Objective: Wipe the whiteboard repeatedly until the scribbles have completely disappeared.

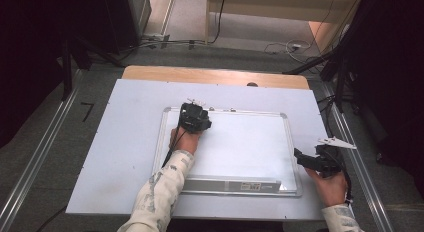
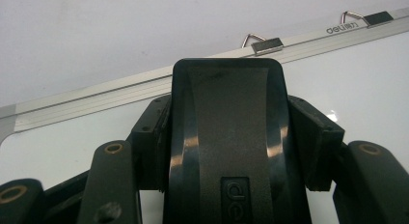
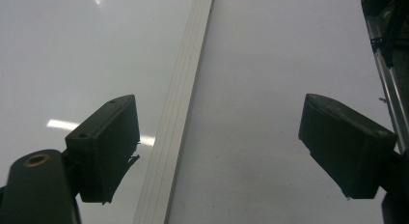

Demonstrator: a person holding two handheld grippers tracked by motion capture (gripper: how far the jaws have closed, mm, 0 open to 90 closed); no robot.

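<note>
Held item: whiteboard eraser (image 2: 226,137), black, hard plastic shell with a moulded logo; I judge it light and rigid, its glossy flanks somewhat slippery.
Landmark: whiteboard (image 1: 250,142), lying flat on the table (image 1: 125,132), silver frame all round.
Eraser position: on the board's surface near its far edge, toward the far left corner, just short of the hanger clips (image 2: 263,43).
Left gripper (image 1: 194,117): clamped across the eraser's two long sides; I see both pads pressed against the shell.
Right gripper (image 3: 217,147): jaws spread wide, nothing between them; it hovers over the board's right frame rail (image 3: 181,113).
Grip advice: I would keep the hold across the narrow width, mid-length, so the eraser stays flat on the board.
Handling risk: I judge that tilting lifts the wiping face; too light a squeeze may let it slide.
</note>
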